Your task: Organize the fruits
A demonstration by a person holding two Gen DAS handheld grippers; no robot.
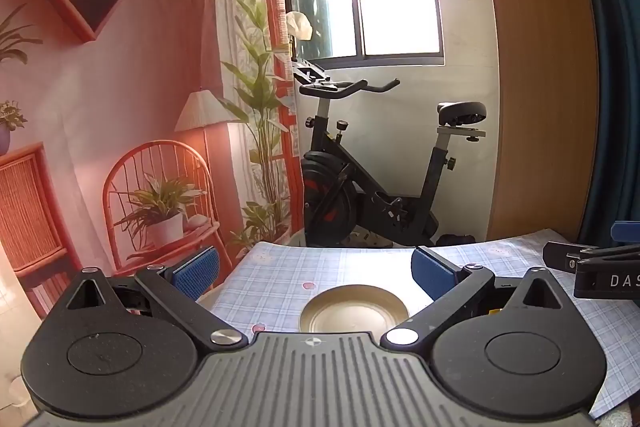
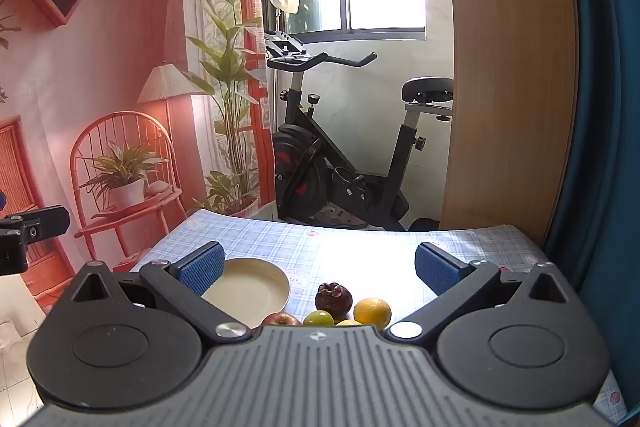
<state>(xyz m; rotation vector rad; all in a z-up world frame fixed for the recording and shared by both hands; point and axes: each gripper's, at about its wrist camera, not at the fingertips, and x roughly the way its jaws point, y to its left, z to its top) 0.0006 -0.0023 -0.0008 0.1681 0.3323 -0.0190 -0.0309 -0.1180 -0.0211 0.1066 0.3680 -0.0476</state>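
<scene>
Left hand-held gripper, jaws spread wide and holding nothing, above an empty plate on the checked table. Right hand-held gripper, likewise spread and holding nothing; right of the plate lie an apple, green fruit, mangosteen and orange, clustered together.

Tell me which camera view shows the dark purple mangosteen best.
The right wrist view: the mangosteen sits whole on the checked cloth, between the open right tool's fingers, beside the orange. The left wrist view shows none of it, only the plate there.
</scene>
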